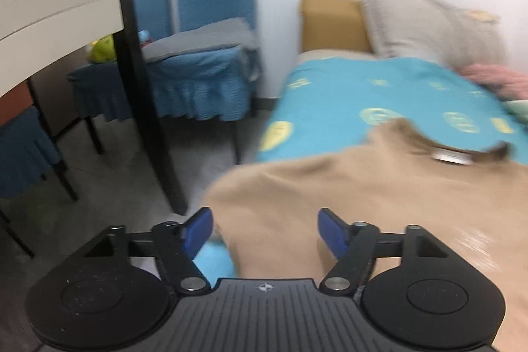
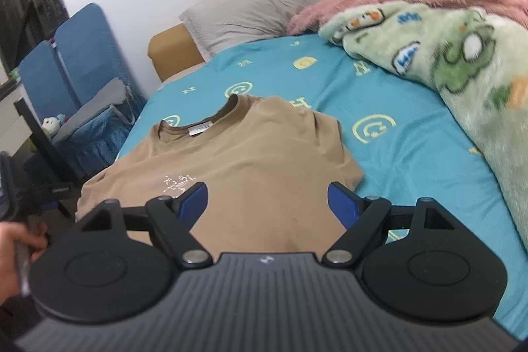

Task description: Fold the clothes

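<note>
Tan T-shirt (image 2: 231, 160) lies spread flat, collar away, on the teal bedsheet (image 2: 412, 147), one sleeve hanging over the bed's edge | left gripper (image 1: 265, 228) hovers at that sleeve, fingers released, nothing between them | right gripper (image 2: 267, 203) above the shirt's lower body, fingers spread, empty | green blanket (image 2: 462, 71) bunched alongside, well apart

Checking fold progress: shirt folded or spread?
Spread. The shirt lies flat on the bed, collar and both sleeves showing.
</note>
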`<state>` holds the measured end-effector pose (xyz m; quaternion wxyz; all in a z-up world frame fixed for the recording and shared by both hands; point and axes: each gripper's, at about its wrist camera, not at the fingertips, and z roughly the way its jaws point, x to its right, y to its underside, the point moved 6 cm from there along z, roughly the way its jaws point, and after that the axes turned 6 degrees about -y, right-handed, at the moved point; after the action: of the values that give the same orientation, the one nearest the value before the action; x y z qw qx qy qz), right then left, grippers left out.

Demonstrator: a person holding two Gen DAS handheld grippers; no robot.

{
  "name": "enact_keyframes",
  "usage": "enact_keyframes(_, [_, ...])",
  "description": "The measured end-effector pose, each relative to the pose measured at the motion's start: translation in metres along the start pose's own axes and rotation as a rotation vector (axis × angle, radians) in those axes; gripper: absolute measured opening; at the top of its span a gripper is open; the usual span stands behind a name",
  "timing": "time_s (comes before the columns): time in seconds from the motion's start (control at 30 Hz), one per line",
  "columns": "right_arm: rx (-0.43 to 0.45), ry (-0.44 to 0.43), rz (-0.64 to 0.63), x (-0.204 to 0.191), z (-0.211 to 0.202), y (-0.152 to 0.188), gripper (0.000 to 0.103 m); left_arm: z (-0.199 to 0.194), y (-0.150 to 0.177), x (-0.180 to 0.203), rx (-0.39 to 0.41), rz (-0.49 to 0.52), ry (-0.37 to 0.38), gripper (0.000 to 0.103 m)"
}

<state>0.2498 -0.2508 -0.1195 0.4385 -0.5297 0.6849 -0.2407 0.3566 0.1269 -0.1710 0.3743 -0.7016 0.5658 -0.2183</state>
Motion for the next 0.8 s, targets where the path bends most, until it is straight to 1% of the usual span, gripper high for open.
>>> enact_keyframes(0.07, [0.018, -0.002, -0.033, -0.005, -0.004, 0.0, 0.081, -0.04, 0.015, 0.006, 0.024, -0.016, 0.054, 0.078])
enact_keyframes(0.17, [0.038, -0.01, -0.071, -0.011, -0.013, 0.002, 0.081, -0.099, 0.039, 0.014, 0.054, -0.016, 0.119, 0.082])
enact_keyframes(0.2, [0.043, -0.014, -0.079, -0.013, -0.016, 0.003, 0.081, -0.117, 0.048, 0.017, 0.061, -0.007, 0.13, 0.082])
enact_keyframes(0.3, [0.057, -0.026, -0.093, -0.016, -0.025, 0.004, 0.081, -0.17, 0.071, 0.026, 0.06, 0.006, 0.155, 0.084])
enact_keyframes(0.37, [0.07, -0.031, -0.103, -0.018, -0.031, 0.005, 0.081, -0.199, 0.081, 0.026, 0.05, -0.019, 0.198, 0.086])
enact_keyframes(0.43, [0.074, -0.027, -0.112, -0.021, -0.038, 0.006, 0.081, -0.226, 0.084, 0.025, 0.045, -0.019, 0.228, 0.088])
enact_keyframes(0.53, [0.072, -0.037, -0.117, -0.026, -0.051, 0.008, 0.081, -0.261, 0.085, 0.023, 0.065, 0.024, 0.224, 0.091])
enact_keyframes(0.6, [0.071, -0.051, -0.111, -0.03, -0.065, 0.007, 0.081, -0.286, 0.087, 0.021, 0.09, 0.039, 0.226, 0.096])
enact_keyframes(0.63, [0.077, -0.054, -0.112, -0.033, -0.075, 0.005, 0.081, -0.296, 0.085, 0.02, 0.099, 0.05, 0.236, 0.097])
enact_keyframes(0.7, [0.085, -0.062, -0.11, -0.038, -0.093, 0.0, 0.081, -0.319, 0.08, 0.018, 0.119, 0.072, 0.222, 0.097])
enact_keyframes(0.8, [0.078, -0.051, -0.062, -0.047, -0.115, -0.018, 0.081, -0.356, 0.064, 0.017, 0.166, 0.083, 0.22, 0.098])
